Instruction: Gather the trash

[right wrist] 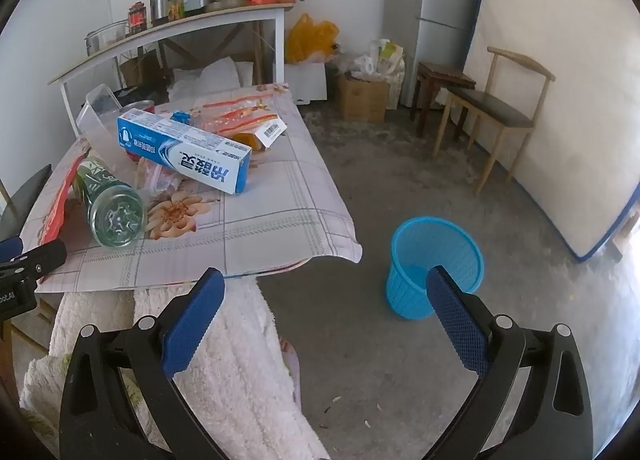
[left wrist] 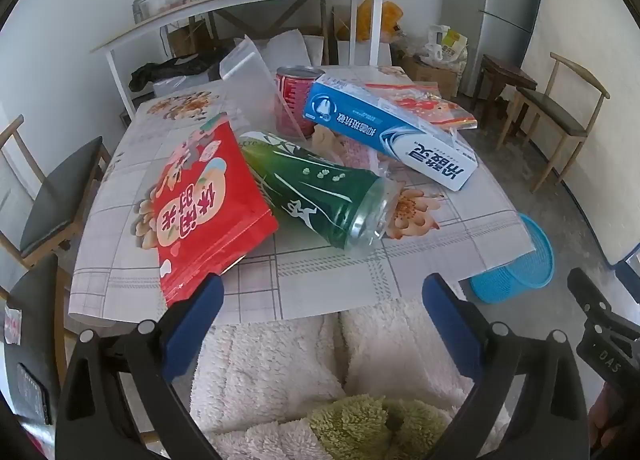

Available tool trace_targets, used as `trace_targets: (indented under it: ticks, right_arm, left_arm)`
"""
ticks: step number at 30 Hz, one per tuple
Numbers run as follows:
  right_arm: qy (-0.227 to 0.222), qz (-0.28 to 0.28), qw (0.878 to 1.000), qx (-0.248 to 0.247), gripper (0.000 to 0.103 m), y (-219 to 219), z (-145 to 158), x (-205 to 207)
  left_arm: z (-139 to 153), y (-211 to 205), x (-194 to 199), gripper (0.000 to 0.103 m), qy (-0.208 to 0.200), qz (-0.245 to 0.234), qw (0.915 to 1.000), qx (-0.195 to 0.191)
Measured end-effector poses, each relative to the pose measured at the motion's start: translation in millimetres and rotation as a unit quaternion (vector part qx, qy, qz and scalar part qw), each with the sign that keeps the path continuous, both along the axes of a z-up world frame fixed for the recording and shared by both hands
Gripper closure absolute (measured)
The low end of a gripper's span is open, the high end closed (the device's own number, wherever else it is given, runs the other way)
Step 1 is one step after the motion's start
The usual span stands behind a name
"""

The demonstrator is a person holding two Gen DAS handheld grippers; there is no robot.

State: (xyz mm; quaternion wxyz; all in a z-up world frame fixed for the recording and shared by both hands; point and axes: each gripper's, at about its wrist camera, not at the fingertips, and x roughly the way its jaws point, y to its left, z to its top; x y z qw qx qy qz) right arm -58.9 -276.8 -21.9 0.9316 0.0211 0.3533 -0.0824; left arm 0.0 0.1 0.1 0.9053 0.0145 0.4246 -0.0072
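Left tongs (left wrist: 322,292) spread wide, nothing between them, held off the near edge of the table (left wrist: 320,284). Right tongs (right wrist: 324,292) also spread and empty — off the table's near right corner, above the floor.

Trash all on the table: red snack bag (left wrist: 208,200) flat at near left, its near corner just beside the left tongs' blue pad. Green plastic bottle (left wrist: 320,196) lies on its side beside it, base pointing to the near right, partly tucked against the bag. Toothpaste box (left wrist: 384,136) sits right of centre, tilted, propped on other trash. Red can (left wrist: 292,100) upright behind it, with a clear plastic container (right wrist: 96,116) at far left. Red-printed clear bag (left wrist: 424,100) at the far right.

Blue wastebasket (right wrist: 434,264) upright on the floor, right of the table — looks empty.
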Motion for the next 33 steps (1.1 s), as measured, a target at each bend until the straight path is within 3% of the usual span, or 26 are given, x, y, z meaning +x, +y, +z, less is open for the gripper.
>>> trace_targets:
  ticks: [33]
  right_arm:
    - [0.001, 0.0, 1.0, 0.002, 0.007, -0.3, -3.3, 3.4]
  left_arm:
    - [-4.5, 5.3, -3.1, 0.006, 0.005, 0.002, 1.0, 0.001]
